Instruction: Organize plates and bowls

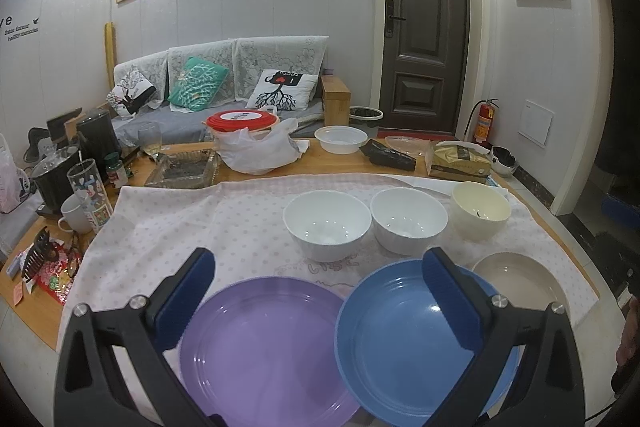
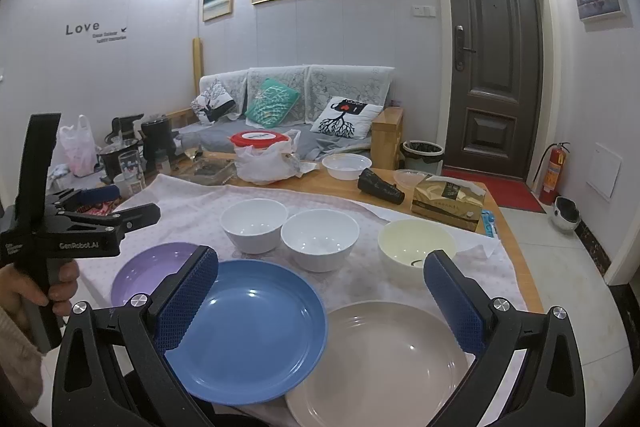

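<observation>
Three glossy round plates lie flat along the lower frame on the dotted cloth: purple plate (image 1: 264, 351), blue plate (image 1: 404, 343), beige plate (image 2: 380, 359). Behind them, mid-frame, stand two white ceramic bowls (image 2: 254, 225) (image 2: 320, 239) and a cream bowl (image 2: 416, 245). Judged stiff, smooth, likely slippery and breakable; the raised rim is the sensible hold. Left gripper (image 1: 320, 287) hovers over purple and blue, jaws wide, empty. Right gripper (image 2: 322, 291) hovers over blue and beige, jaws wide, empty.
</observation>
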Tool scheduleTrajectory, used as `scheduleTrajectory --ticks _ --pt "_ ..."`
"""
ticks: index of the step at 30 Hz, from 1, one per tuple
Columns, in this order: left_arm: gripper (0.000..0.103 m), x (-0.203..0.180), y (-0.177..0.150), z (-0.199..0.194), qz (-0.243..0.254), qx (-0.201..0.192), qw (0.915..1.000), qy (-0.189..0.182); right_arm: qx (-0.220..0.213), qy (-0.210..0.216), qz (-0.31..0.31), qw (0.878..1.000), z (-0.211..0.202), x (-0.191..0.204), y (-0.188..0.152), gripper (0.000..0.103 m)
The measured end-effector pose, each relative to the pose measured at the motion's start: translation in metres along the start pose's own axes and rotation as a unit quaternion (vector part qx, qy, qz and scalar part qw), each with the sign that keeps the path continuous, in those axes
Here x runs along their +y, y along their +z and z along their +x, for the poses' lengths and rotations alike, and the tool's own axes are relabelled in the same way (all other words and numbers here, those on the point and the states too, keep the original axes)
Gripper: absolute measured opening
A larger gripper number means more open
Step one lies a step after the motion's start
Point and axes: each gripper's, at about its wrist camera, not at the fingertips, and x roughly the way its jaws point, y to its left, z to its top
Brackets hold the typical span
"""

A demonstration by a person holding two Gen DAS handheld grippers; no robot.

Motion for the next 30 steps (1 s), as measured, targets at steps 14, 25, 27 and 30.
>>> scheduleTrajectory --ticks 14,25,27,30 --pt "0.103 -0.002 -0.001 0.000 0.001 0.001 1.0000 -0.001 0.004 -0.001 0.002 1.000 0.002 0.000 -0.004 0.102" --pt "0.103 0.000 -0.003 0.004 0.009 0.012 0.9997 -0.017 0.013 -0.001 0.003 1.000 0.001 0.001 -0.012 0.100" --pt "0.103 0.001 -0.004 0.008 0.012 0.019 0.9994 -0.024 0.018 -0.003 0.001 1.000 0.000 0.003 -0.012 0.089" --pt "0.102 0.006 -0.008 0.017 0.006 0.040 0.9985 -0.038 0.040 0.000 0.007 0.999 0.007 0.005 -0.015 0.074"
